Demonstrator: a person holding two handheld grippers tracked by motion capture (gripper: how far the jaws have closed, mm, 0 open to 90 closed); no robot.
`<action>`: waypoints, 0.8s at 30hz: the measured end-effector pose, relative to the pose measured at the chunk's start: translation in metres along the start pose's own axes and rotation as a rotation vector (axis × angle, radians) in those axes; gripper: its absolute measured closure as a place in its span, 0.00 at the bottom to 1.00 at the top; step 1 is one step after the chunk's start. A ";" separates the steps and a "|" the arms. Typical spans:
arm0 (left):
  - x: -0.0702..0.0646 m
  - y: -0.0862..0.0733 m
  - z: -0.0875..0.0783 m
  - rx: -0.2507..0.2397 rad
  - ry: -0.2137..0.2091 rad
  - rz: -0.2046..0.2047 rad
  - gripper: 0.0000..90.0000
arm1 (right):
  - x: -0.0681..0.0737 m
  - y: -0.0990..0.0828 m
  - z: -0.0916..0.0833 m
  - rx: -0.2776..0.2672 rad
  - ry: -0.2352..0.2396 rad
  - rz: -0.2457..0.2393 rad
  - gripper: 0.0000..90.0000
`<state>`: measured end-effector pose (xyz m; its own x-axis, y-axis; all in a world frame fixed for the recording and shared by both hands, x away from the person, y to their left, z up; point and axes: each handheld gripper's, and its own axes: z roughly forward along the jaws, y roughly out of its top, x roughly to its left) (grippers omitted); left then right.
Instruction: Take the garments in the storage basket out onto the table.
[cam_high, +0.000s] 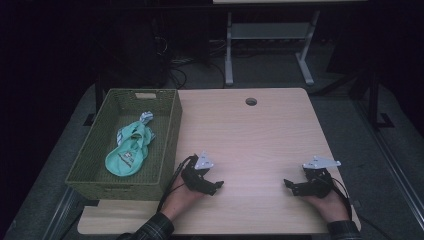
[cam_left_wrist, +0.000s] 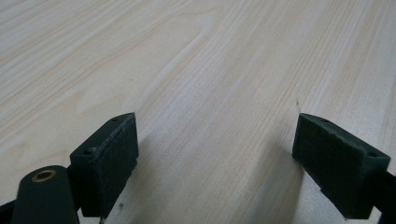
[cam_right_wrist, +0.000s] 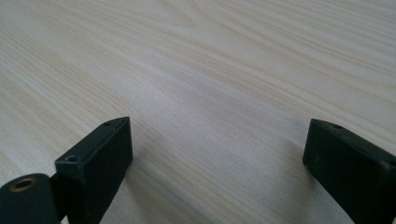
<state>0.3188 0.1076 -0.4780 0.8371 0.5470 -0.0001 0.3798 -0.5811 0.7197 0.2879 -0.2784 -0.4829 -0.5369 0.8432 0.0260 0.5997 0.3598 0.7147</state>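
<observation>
Hands at the near table edge (cam_high: 260, 220): both rested on the wood, each bearing one gripper. Item, left of the table: green woven basket (cam_high: 169, 145), containing a mint-green cloth (cam_high: 127, 152), bunched, lying by itself. Item, just right of the basket: left gripper (cam_high: 216, 187), jaws apart, nothing between them. Item, well right of the basket: right gripper (cam_high: 289, 184), jaws likewise apart and bare. Progress, by judgement: cloth appeared already deposited; no further work evident.
</observation>
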 end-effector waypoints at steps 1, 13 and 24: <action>0.000 0.000 0.000 -0.002 0.002 -0.004 0.15 | 0.000 0.000 0.000 0.001 0.000 0.002 0.09; -0.001 0.007 0.003 0.031 0.022 -0.022 0.15 | 0.001 -0.001 -0.001 0.002 0.008 -0.001 0.09; 0.003 0.009 -0.004 0.042 0.034 -0.044 0.15 | 0.001 -0.001 -0.001 0.002 0.008 -0.001 0.09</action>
<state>0.3231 0.1059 -0.4688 0.8059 0.5920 -0.0067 0.4325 -0.5809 0.6896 0.2865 -0.2782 -0.4830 -0.5421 0.8398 0.0311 0.6006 0.3612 0.7133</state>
